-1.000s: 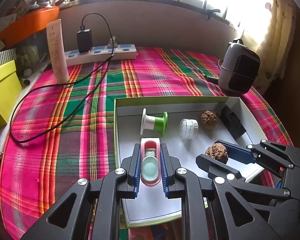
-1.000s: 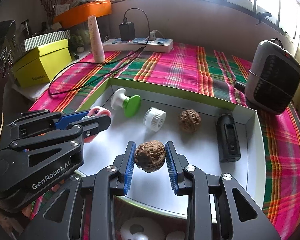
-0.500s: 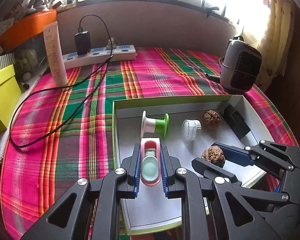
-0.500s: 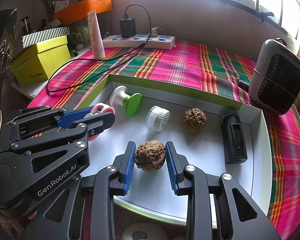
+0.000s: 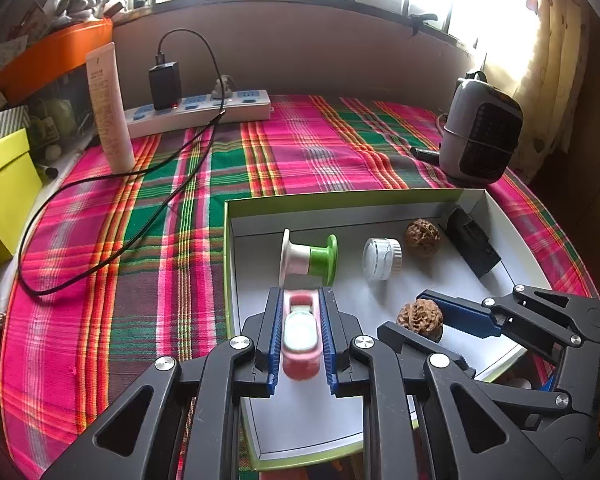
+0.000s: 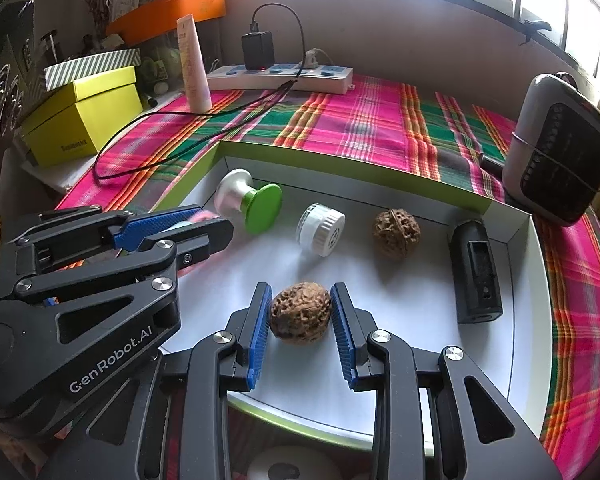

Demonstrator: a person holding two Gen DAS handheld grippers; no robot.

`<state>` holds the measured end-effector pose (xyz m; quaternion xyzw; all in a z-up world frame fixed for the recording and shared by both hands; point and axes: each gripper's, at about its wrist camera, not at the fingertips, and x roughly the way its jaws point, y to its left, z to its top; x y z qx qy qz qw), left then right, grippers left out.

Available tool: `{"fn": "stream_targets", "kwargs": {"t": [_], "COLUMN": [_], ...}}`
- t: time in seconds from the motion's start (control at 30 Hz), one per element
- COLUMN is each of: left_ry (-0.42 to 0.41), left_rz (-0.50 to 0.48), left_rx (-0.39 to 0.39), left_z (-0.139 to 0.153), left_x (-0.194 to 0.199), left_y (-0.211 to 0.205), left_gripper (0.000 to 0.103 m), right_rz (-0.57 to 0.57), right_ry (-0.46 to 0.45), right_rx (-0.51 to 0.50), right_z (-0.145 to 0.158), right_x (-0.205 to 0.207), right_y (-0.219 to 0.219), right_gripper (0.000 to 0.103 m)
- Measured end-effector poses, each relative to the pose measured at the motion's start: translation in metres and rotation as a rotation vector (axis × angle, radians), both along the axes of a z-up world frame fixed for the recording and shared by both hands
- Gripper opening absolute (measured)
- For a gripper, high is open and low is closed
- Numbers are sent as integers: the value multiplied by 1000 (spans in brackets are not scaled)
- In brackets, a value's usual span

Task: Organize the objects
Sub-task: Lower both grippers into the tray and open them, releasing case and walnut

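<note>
A shallow white tray with a green rim lies on the plaid cloth. My left gripper is shut on a pink case with a mint lid, held over the tray's left side. My right gripper is shut on a brown walnut just above the tray floor. In the tray rest a white and green spool, a white cap, a second walnut and a black block.
A power strip with a black charger and its cable lies at the back. A cream tube stands back left beside a yellow box. A small grey heater stands at the right.
Both views have crept slightly nearer the tray. Each gripper keeps the same hold, the left on the pink case, the right on the walnut.
</note>
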<state>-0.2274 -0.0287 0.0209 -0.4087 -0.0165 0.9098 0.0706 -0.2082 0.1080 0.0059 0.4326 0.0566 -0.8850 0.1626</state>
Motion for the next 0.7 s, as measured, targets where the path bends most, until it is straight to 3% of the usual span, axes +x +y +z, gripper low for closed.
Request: {"fn": "stream_targets", "kwargs": {"t": [0.7], "left_ry": [1], "left_rz": [-6], "left_rx": [-2], "left_z": [1], "left_x": [4], "left_y": [3], "left_gripper": [24], "right_rz": [-14], "right_ry": [-3], "right_rx": [-3], "right_z": [1], "right_x": [3], "right_y": [1], "right_gripper": [32]}}
